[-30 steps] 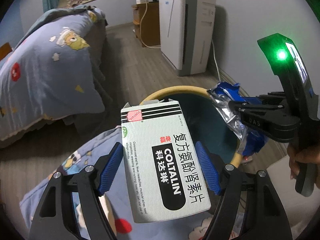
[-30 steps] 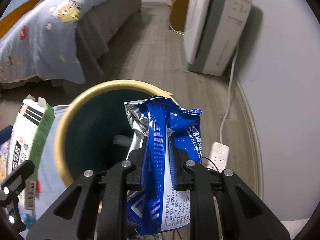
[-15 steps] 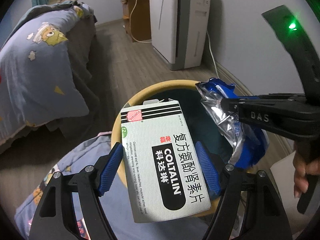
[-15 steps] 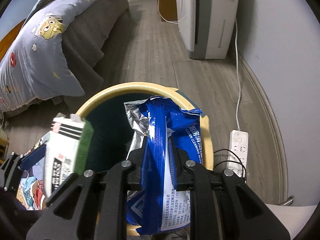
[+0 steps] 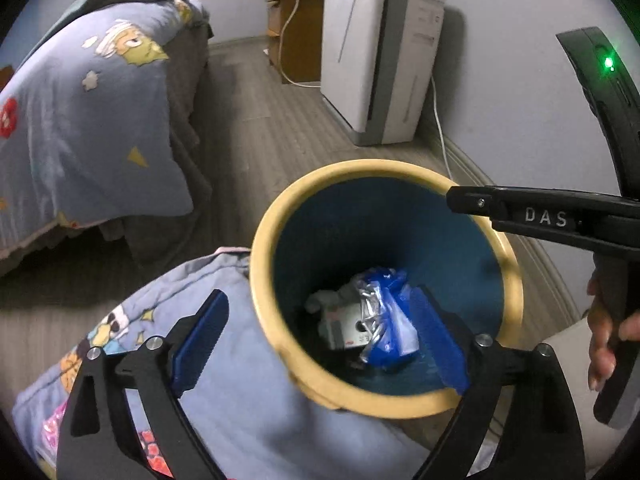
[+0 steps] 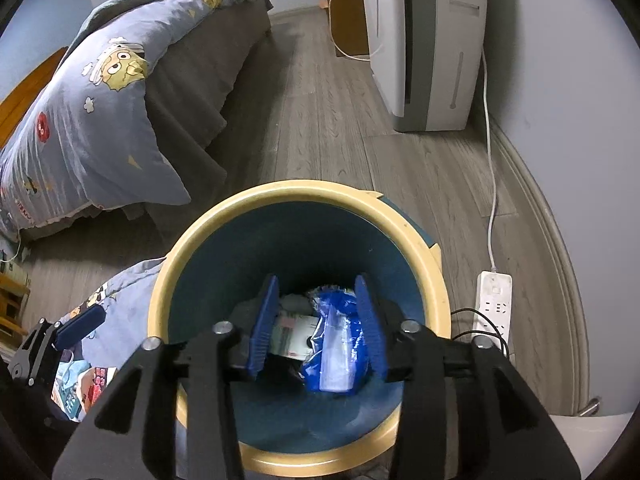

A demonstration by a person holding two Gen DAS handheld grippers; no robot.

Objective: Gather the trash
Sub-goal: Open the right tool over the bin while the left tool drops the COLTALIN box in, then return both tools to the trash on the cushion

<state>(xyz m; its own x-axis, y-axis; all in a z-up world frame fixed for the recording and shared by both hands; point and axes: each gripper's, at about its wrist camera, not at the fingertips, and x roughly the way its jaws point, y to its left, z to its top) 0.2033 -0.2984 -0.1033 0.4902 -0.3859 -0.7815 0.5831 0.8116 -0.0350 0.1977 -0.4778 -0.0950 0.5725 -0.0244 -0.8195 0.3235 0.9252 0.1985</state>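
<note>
Trash now lies at the bottom of the bin (image 6: 438, 292), a round tub with a pale yellow rim and a dark teal inside. Both grippers hang over its mouth, tilted steeply down.

The left gripper (image 5: 320, 336) has its blue pads spread wide with nothing between them; its jaws have just been opening. Its right pad sits over the bin's opening, its left pad over the blue cartoon-print quilt (image 5: 224, 400) bunched against the bin's near side. The right gripper (image 6: 316, 324) also stands parted and empty, its jaws having just been opening too, with both blue pads framing the bin's floor. In the left wrist view that gripper reaches in from the right across the rim, and a hand (image 5: 604, 340) grips its handle.

Down inside, the white medicine box (image 6: 294, 338) lies flat, partly covered by the blue foil wipes packet (image 6: 340, 344), which rests crumpled with its silver lining showing. Something pale lies behind them; I cannot tell what it is.

A second ago the left gripper was clamped on the box, held upright above the rim, and the right gripper was squeezed on the packet. Both items have since dropped to the bottom.

Beyond the bin are grey wood flooring, a bed (image 6: 100, 92) with the same cartoon bedding, a white air purifier (image 6: 432, 40) against the wall, and a power strip (image 6: 494, 300) on the floor.
</note>
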